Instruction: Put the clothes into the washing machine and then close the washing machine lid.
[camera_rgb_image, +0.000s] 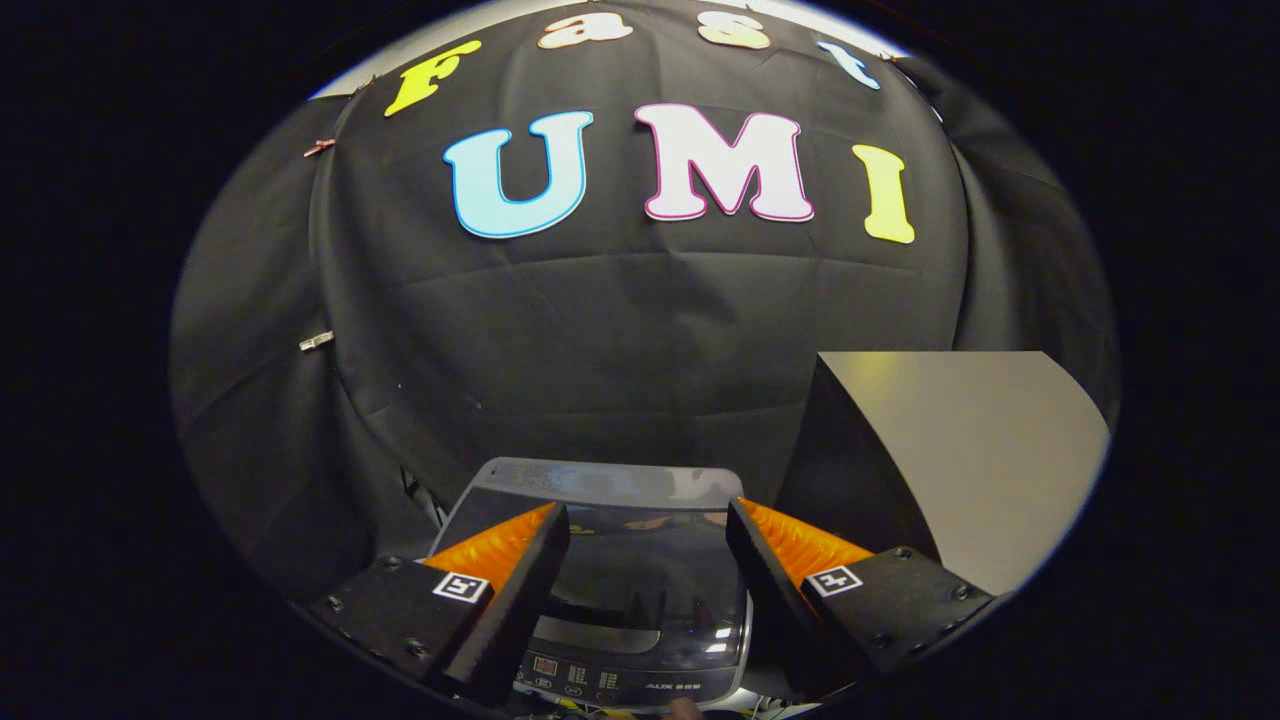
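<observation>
Fingers of the hand-held gripper (648, 515) stand wide apart, with nothing held between them and neither finger touching anything. Below and just ahead of them sits a small top-loading washing machine (610, 600), seen from above and from its front side. Its lid (640, 570) is a dark, glossy, see-through panel lying flat over the top opening, so it looks closed; faint reflections play across it, and I cannot tell what lies in the tub beneath. A pale grey rim runs round the back of the lid, beyond the fingertips. Nearest the gripper, between the bases of the two fingers, is the machine's control panel (610, 682), a strip with a small display and rows of tiny markings too small to make out. To the right of the machine, beyond the right finger, stands a box-like block (960, 450) with a pale grey top face and a dark side face turned toward the washer. Behind everything hangs the black cloth wall (600, 340) of the booth, creased, with two small clips (317, 342) pinned on its left part.
</observation>
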